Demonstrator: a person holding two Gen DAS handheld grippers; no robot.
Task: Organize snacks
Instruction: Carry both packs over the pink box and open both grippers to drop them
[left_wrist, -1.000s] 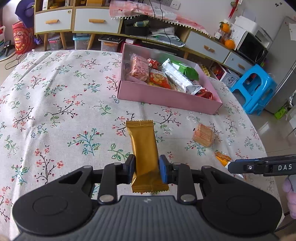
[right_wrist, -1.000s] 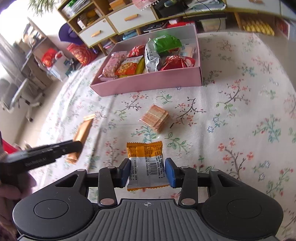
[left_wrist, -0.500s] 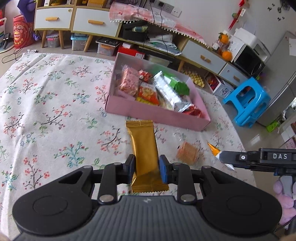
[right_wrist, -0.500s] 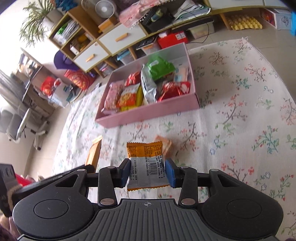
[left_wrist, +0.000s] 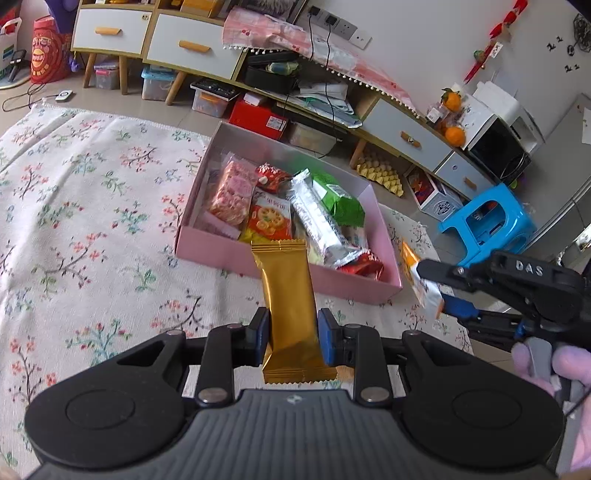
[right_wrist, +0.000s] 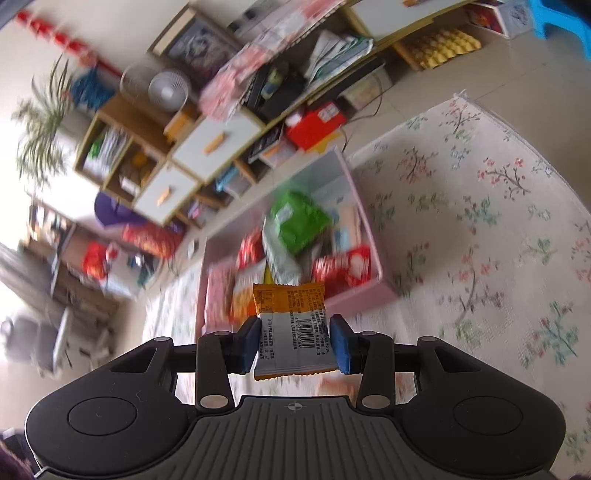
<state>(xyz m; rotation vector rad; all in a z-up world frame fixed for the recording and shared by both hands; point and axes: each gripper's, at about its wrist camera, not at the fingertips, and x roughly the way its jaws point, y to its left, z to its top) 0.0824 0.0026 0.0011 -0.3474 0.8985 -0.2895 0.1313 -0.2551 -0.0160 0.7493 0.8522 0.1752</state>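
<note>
Snacks: gold bar (left_wrist: 291, 295) clamped in left hand-held gripper (left_wrist: 290, 336); orange packet (right_wrist: 291, 325) clamped in right hand-held gripper (right_wrist: 294, 345).
Risk: crowded pink box (left_wrist: 295, 275) may spill both.

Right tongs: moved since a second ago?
Yes. The right tongs, shut on the orange snack packet, have lifted off the floral tablecloth and gone toward the pink box.
</note>
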